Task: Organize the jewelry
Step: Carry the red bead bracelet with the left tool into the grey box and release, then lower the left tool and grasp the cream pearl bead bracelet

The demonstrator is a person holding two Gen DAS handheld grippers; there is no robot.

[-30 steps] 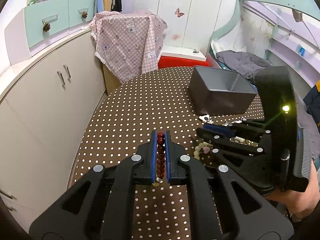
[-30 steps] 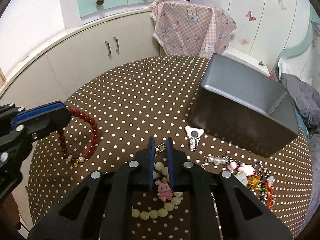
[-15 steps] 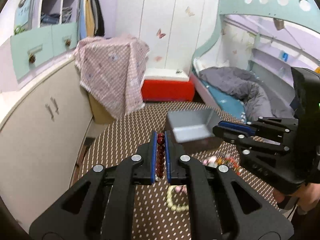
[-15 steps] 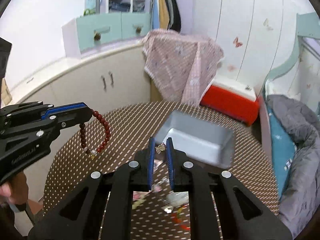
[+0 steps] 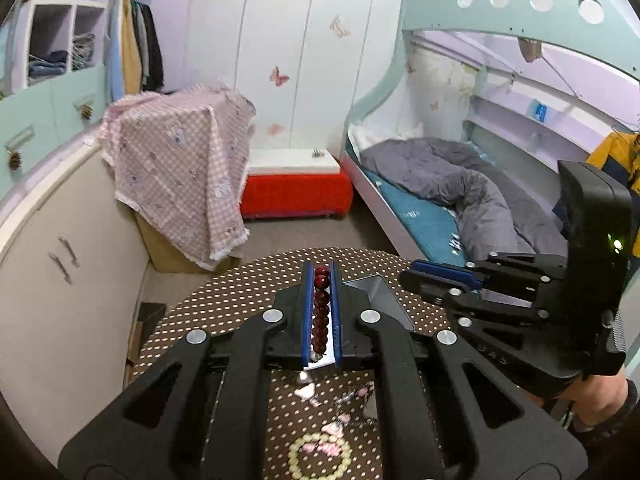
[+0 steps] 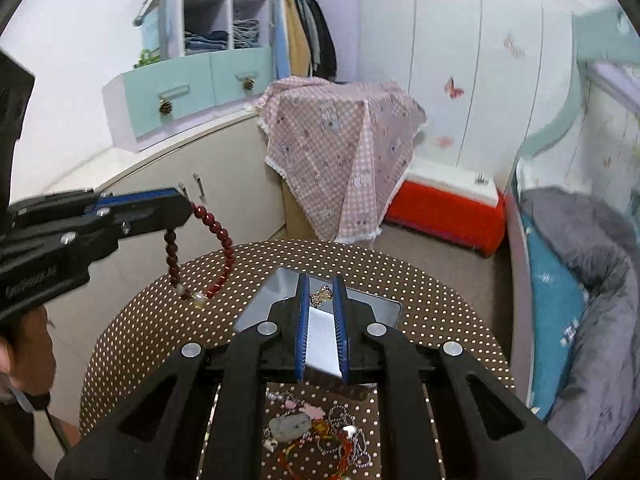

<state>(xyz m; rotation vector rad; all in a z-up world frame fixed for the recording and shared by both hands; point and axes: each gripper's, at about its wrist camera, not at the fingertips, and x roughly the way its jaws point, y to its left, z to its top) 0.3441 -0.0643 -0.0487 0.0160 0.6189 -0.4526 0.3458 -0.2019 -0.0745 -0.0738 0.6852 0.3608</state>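
My left gripper [image 5: 320, 270] is shut on a dark red bead bracelet [image 5: 321, 312], whose beads line the gap between the blue pads. In the right wrist view the left gripper [image 6: 180, 210] is at the left, and the bracelet [image 6: 218, 240] hangs from it as a loop above the table. My right gripper [image 6: 320, 280] is shut on a small bow-shaped jewel [image 6: 322, 295] at its tips. Both are held in the air near the open grey box [image 6: 276, 296]. In the left wrist view the right gripper [image 5: 410, 276] reaches in from the right, and the box [image 5: 376, 286] shows just past my fingers.
The round table [image 6: 168, 320] has a brown dotted cloth. On it lie a cream bead bracelet [image 5: 320, 456] and a tangled pile of jewellery [image 6: 316, 432]. Beyond are cream cabinets [image 5: 60, 272], a pink checked cloth [image 6: 340, 152], a red box [image 5: 296, 196] and a bed [image 5: 460, 192].
Both grippers have risen from the table with their pieces and tilted up. The red bracelet now hangs free in the air, and the grey box lies beneath the fingertips.
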